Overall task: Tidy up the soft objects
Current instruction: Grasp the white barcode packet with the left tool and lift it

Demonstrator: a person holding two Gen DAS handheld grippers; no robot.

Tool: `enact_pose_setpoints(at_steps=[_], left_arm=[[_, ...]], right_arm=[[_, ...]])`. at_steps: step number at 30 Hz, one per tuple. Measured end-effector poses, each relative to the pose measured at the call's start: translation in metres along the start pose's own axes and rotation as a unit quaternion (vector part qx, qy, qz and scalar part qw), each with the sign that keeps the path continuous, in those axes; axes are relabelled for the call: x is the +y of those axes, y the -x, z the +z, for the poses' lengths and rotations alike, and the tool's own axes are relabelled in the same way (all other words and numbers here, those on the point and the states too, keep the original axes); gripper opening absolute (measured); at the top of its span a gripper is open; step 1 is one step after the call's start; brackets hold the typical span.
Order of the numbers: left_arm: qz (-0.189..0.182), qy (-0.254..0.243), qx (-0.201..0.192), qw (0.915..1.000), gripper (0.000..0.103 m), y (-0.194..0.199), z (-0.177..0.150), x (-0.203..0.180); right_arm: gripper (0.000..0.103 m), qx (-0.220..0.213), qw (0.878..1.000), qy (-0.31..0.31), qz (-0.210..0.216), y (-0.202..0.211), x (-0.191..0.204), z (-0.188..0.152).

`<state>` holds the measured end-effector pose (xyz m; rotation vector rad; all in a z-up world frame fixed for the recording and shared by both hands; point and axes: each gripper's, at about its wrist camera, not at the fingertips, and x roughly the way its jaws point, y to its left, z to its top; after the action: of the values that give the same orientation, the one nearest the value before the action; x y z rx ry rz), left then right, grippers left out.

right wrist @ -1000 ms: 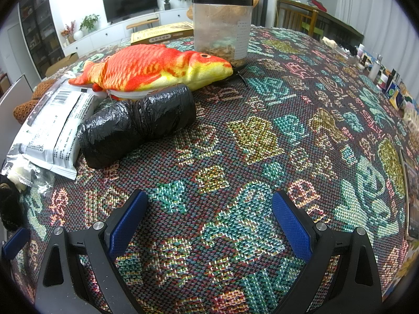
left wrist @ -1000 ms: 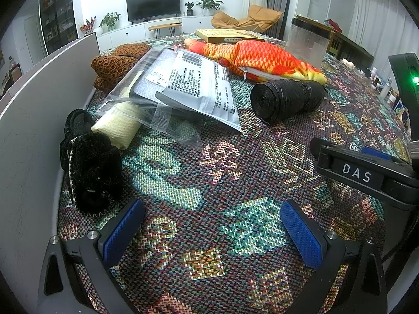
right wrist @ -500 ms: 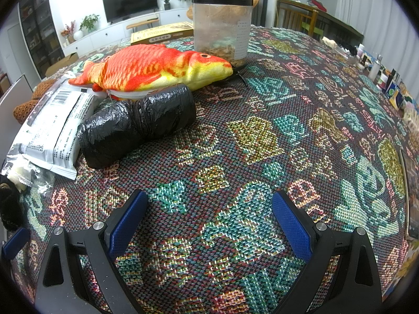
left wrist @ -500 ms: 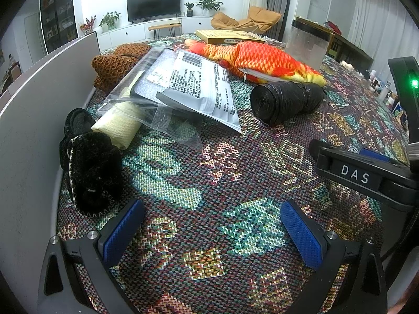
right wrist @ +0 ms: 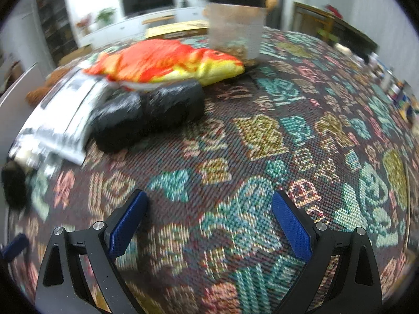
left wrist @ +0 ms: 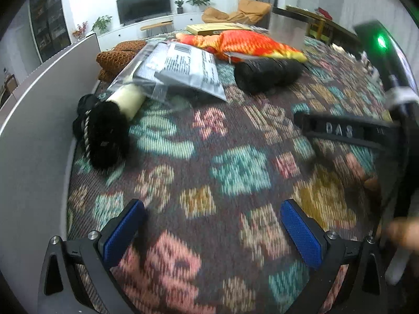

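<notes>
right tool [right wrist: 209, 222] spread wide over patterned cloth [right wrist: 301, 130], black roll [right wrist: 149, 117] beside plush fish [right wrist: 167, 62]

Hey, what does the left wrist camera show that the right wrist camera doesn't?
Only the left wrist view shows the cream roll in clear plastic and the other gripper's body marked DAS. Only the right wrist view shows the clear jar whole, with its black lid. Both show the fish plush, the black bag roll, the printed mailer, the black furry slipper, and open fingers over patterned cloth.
</notes>
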<state>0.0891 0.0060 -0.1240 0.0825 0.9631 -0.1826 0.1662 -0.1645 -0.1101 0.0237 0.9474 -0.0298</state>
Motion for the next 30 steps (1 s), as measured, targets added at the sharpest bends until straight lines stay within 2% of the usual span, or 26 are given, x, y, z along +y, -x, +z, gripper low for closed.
enact_pose_setpoints(at_steps=[3, 7, 10, 15, 18, 20, 21, 22, 24, 26, 28, 30], left_arm=[[0.014, -0.004, -0.005, 0.9999, 0.103, 0.008, 0.007, 0.003], [0.037, 0.028, -0.025, 0.9986, 0.103, 0.016, 0.045, 0.013], [0.041, 0.052, -0.027, 0.9974, 0.103, 0.014, 0.076, 0.021], [0.012, 0.113, -0.023, 0.9933, 0.103, 0.0, 0.12, 0.042], [0.019, 0.066, -0.007, 0.9976, 0.102, -0.02, 0.14, 0.034], [0.052, 0.006, 0.004, 0.9986, 0.093, -0.038, 0.153, 0.018], [0.073, -0.021, 0.013, 0.997, 0.084, -0.051, 0.159, 0.011], [0.085, -0.032, 0.02, 0.9956, 0.079, -0.06, 0.163, 0.008], [0.101, -0.034, 0.034, 0.9938, 0.079, -0.08, 0.17, 0.005], [0.1, -0.026, 0.035, 0.994, 0.08, -0.09, 0.175, 0.004], [0.122, -0.037, 0.041, 0.991, 0.082, -0.099, 0.177, -0.005], [0.115, -0.054, 0.049, 0.9907, 0.084, -0.104, 0.179, -0.013]], right_arm=[[0.098, -0.007, 0.999, 0.032, 0.019, 0.0, -0.001, -0.002], [0.098, -0.01, 0.997, 0.058, 0.049, 0.003, -0.006, -0.005], [0.098, -0.003, 0.997, 0.064, 0.047, 0.004, -0.005, -0.007], [0.097, 0.012, 0.996, 0.053, 0.064, 0.009, -0.012, -0.008], [0.096, 0.025, 0.997, 0.009, 0.079, 0.013, -0.025, -0.005], [0.096, 0.035, 0.995, -0.028, 0.093, 0.015, -0.036, -0.003], [0.096, 0.037, 0.993, -0.046, 0.101, 0.017, -0.042, -0.003], [0.096, 0.038, 0.992, -0.06, 0.106, 0.017, -0.047, -0.003], [0.096, 0.04, 0.989, -0.084, 0.118, 0.018, -0.057, -0.003], [0.096, 0.04, 0.986, -0.096, 0.129, 0.018, -0.061, -0.002], [0.096, 0.04, 0.986, -0.1, 0.131, 0.018, -0.062, -0.001], [0.096, 0.04, 0.986, -0.097, 0.128, 0.018, -0.06, -0.001]])
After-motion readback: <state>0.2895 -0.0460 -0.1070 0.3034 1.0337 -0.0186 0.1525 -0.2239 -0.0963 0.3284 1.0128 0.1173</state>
